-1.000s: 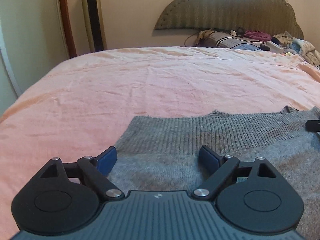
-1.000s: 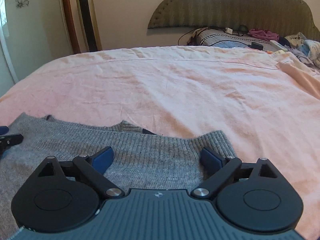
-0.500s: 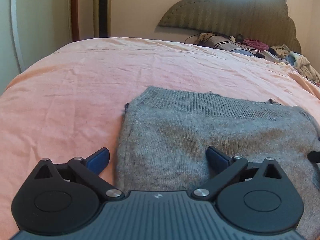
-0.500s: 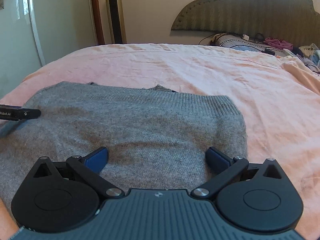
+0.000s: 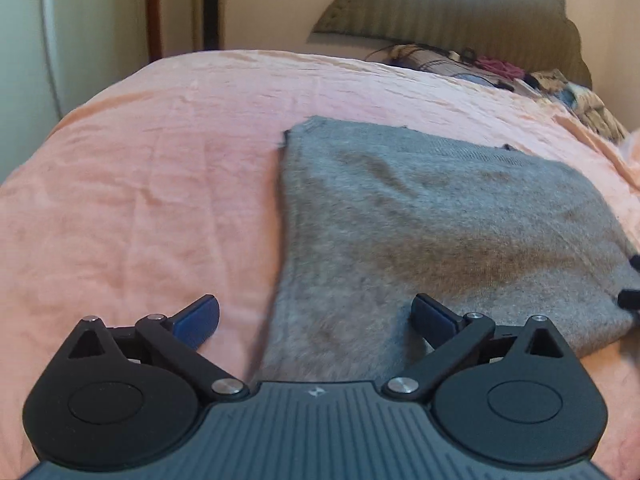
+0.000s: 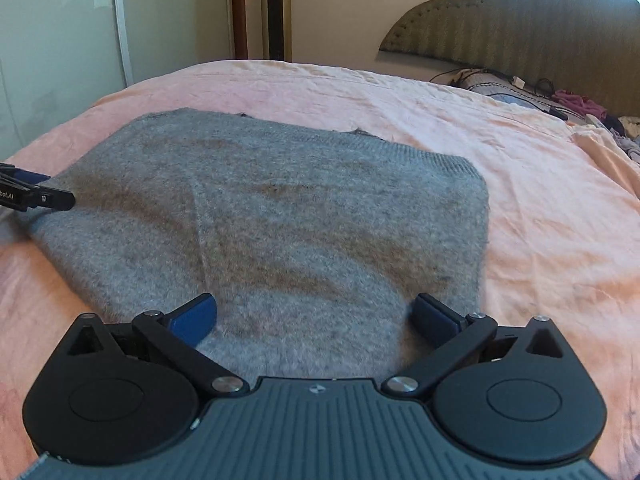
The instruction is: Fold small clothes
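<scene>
Grey knit sweater (image 6: 280, 232) lies folded flat on the pink bed (image 6: 540, 208), soft and floppy, light I'd judge. Left tongs (image 5: 316, 316) and right tongs (image 6: 316, 314) both gape empty; I'd pinch the near hem corners.

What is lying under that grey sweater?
The grey sweater lies flat on a pink bedsheet, which shows all around it. A dark edge peeks out at its far side; anything else beneath is covered.
</scene>
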`<state>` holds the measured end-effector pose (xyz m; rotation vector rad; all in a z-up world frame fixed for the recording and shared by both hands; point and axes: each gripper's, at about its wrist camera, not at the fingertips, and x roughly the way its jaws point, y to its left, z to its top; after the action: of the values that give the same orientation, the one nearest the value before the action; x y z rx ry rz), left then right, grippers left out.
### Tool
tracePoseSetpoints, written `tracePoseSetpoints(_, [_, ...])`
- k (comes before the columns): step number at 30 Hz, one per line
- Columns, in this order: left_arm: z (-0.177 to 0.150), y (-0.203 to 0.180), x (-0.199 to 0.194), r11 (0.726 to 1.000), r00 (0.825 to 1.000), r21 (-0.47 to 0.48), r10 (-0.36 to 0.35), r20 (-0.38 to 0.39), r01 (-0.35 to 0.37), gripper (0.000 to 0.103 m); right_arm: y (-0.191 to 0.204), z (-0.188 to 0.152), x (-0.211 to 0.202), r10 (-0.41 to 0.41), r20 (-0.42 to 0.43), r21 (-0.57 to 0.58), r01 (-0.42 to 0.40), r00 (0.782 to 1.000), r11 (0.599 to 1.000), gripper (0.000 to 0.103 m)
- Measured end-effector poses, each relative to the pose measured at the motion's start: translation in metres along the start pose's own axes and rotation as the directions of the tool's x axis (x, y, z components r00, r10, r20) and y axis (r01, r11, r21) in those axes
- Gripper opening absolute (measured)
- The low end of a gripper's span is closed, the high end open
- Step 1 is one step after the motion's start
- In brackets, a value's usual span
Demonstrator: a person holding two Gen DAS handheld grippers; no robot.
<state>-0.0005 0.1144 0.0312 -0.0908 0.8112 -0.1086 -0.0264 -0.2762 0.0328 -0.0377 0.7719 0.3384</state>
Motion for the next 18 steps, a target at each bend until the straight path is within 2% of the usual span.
tracePoseSetpoints(1, [-0.006,0.011,-0.01,0.997,0.999,-0.072,-0.034,-0.007,0.034,0.103,-0.005,-0.002,-0.012,0.028,0.005,0.07,-0.028,1.0,0.997,0.103])
tracePoseSetpoints(3, [-0.02,0.026,-0.028,0.972,0.995,-0.211,-0.103,0.015,0.104,0.103,-0.021,-0.013,-0.036,0.091,0.041,0.221,-0.098,0.995,0.97,0.103])
tracePoseSetpoints(5, [-0.036,0.04,-0.042,0.906,0.979,-0.372,-0.193,0.058,0.201,0.103,-0.04,-0.029,-0.052,0.115,0.057,0.377,-0.128,0.992,0.917,0.103])
tracePoseSetpoints(6, [-0.044,0.045,-0.045,0.855,0.966,-0.451,-0.245,0.084,0.256,0.103,-0.049,-0.038,-0.059,0.117,0.053,0.454,-0.129,0.992,0.882,0.103])
tracePoseSetpoints(7, [-0.051,0.051,-0.046,0.781,0.943,-0.533,-0.31,0.123,0.327,0.103,-0.058,-0.045,-0.062,0.125,0.046,0.522,-0.131,0.991,0.843,0.103])
tracePoseSetpoints(9, [-0.063,0.056,-0.034,0.597,0.871,-0.66,-0.452,0.193,0.456,0.103,-0.072,-0.059,-0.066,0.154,0.07,0.629,-0.164,0.986,0.76,0.103])
tracePoseSetpoints(10, [-0.064,0.054,-0.032,0.57,0.858,-0.666,-0.463,0.224,0.482,0.103,-0.075,-0.063,-0.066,0.178,0.093,0.663,-0.194,0.98,0.723,0.103])
tracePoseSetpoints(12, [-0.059,0.051,-0.023,0.538,0.848,-0.68,-0.465,0.254,0.498,0.103,-0.079,-0.068,-0.056,0.262,0.139,0.722,-0.278,0.955,0.634,0.103])
tracePoseSetpoints(13, [-0.055,0.05,-0.019,0.515,0.844,-0.692,-0.46,0.276,0.507,0.103,-0.079,-0.068,-0.048,0.288,0.157,0.737,-0.306,0.945,0.603,0.103])
tracePoseSetpoints(14, [-0.052,0.05,-0.013,0.487,0.839,-0.707,-0.459,0.293,0.513,0.103,-0.077,-0.063,-0.039,0.291,0.176,0.733,-0.322,0.941,0.599,0.103])
tracePoseSetpoints(15, [-0.048,0.048,-0.008,0.487,0.847,-0.714,-0.44,0.297,0.504,0.103,-0.075,-0.057,-0.034,0.28,0.185,0.731,-0.323,0.942,0.601,0.103])
tracePoseSetpoints(17, [-0.037,0.043,-0.003,0.522,0.88,-0.723,-0.391,0.269,0.453,0.102,-0.073,-0.048,-0.025,0.257,0.194,0.74,-0.313,0.947,0.595,0.102])
tracePoseSetpoints(18, [-0.034,0.04,-0.001,0.536,0.889,-0.722,-0.374,0.263,0.439,0.101,-0.071,-0.045,-0.021,0.25,0.194,0.738,-0.309,0.949,0.6,0.096])
